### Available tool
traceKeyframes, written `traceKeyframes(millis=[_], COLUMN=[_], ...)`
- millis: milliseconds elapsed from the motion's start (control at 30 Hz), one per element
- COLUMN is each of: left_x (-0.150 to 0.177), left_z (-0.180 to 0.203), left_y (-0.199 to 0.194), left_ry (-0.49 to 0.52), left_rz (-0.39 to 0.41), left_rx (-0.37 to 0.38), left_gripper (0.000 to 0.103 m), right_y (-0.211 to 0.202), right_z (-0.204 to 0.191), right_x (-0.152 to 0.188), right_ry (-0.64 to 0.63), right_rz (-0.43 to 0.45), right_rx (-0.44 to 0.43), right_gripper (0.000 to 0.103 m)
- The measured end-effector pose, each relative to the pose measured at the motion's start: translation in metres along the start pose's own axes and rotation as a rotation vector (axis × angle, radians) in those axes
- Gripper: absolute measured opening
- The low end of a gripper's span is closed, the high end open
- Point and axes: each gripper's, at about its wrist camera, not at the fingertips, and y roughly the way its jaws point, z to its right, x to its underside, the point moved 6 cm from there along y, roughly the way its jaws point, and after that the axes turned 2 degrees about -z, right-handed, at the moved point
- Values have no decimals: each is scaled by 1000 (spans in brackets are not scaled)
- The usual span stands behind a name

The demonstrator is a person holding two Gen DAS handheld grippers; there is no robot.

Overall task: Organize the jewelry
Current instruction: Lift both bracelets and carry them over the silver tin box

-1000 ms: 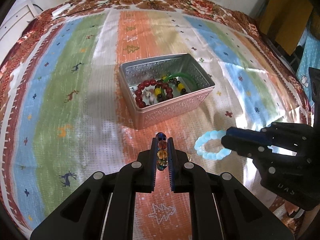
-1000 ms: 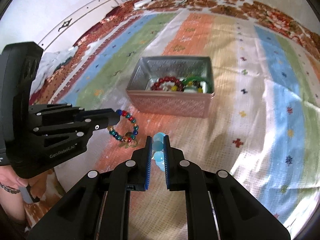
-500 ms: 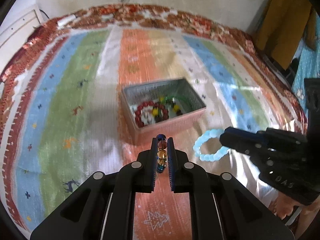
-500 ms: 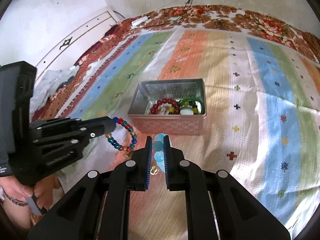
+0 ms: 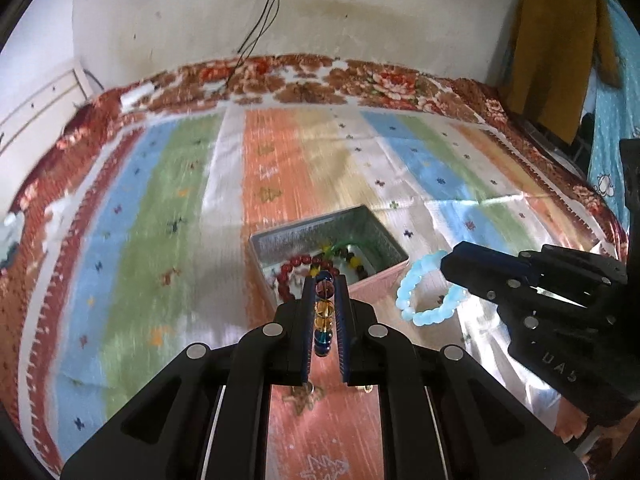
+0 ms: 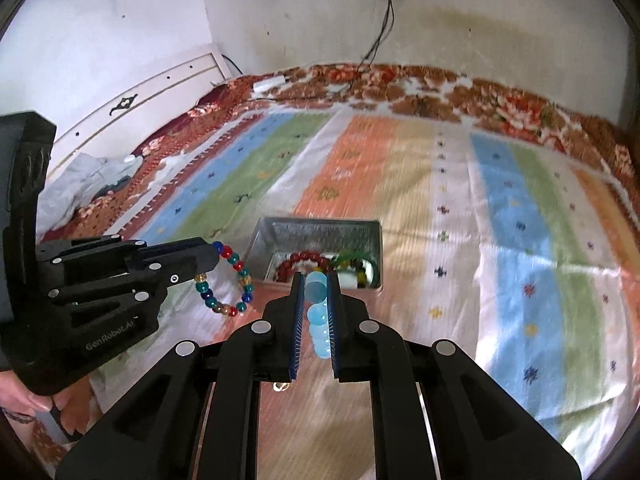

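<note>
An open silver tin point(image 5: 390, 248) point(image 6: 264, 236) sits on the striped cloth and holds a dark red bead bracelet point(image 5: 285, 276) point(image 6: 306, 258) and other beads. My left gripper point(image 5: 324, 280) is shut on a multicoloured bead bracelet point(image 5: 323, 312), which hangs as a loop in the right wrist view point(image 6: 236, 280). My right gripper point(image 6: 314, 278) is shut on a pale blue bead bracelet point(image 6: 318, 320), seen as a loop in the left wrist view point(image 5: 420, 292). Both are held in the air on the near side of the tin.
The striped cloth point(image 5: 160, 240) covers a bed with a red floral border point(image 6: 440, 88). A wall with a socket and cables point(image 5: 260, 20) is behind. Crumpled clothes point(image 6: 92, 184) lie at the left edge. A yellow garment point(image 5: 560, 40) hangs at right.
Both grippers have risen and tilted up with their bracelets, so the tin looks smaller and lower and the back wall has come into view.
</note>
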Motion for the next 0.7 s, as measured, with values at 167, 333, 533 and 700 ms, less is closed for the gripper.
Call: traceKeyframes(millis=[167, 333, 533, 700], left_x=[-12, -21, -30, -37], left_z=[5, 4, -3, -8], left_y=[-7, -7, -4, 7], left_ry=[26, 15, -1, 3], left_rz=[75, 109, 123, 122], left_rx=[-2, 18, 27, 14], left_gripper=[9, 9, 9, 9], right_y=[1, 5, 13, 17], right_z=[-1, -2, -2, -1], right_x=[-7, -14, -21, -27], right_ry=[-25, -45, -56, -53], right_rz=[34, 77, 92, 114], right_rx=[13, 31, 28, 24], right_gripper=[12, 12, 12, 12])
